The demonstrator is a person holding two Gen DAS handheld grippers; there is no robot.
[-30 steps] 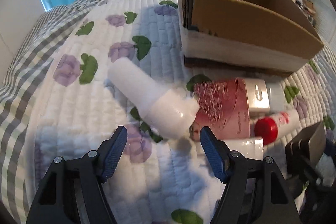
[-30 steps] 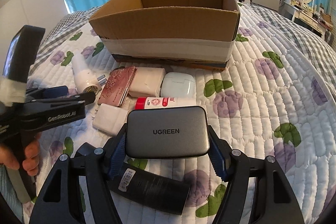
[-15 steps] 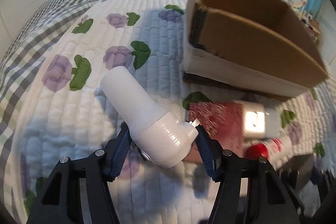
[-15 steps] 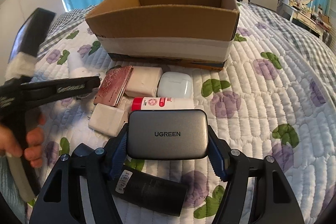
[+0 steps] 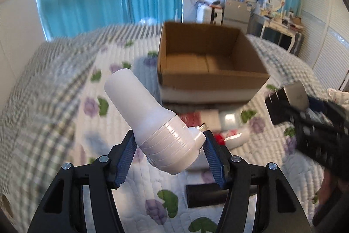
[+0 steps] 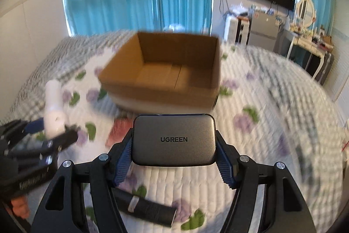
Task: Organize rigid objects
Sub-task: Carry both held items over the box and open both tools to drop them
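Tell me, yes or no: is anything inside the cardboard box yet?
No. The cardboard box shows only its bare brown floor in the right wrist view.

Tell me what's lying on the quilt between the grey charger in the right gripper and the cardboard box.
In the right wrist view, only a blurred reddish-pink item lies on the quilt left of the line from the UGREEN charger to the cardboard box.

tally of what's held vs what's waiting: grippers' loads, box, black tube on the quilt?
Held white flashlight-shaped device, left gripper: 1
Held grey UGREEN charger, right gripper: 1
Cardboard box: 1
Black tube on quilt: 1
Total: 4
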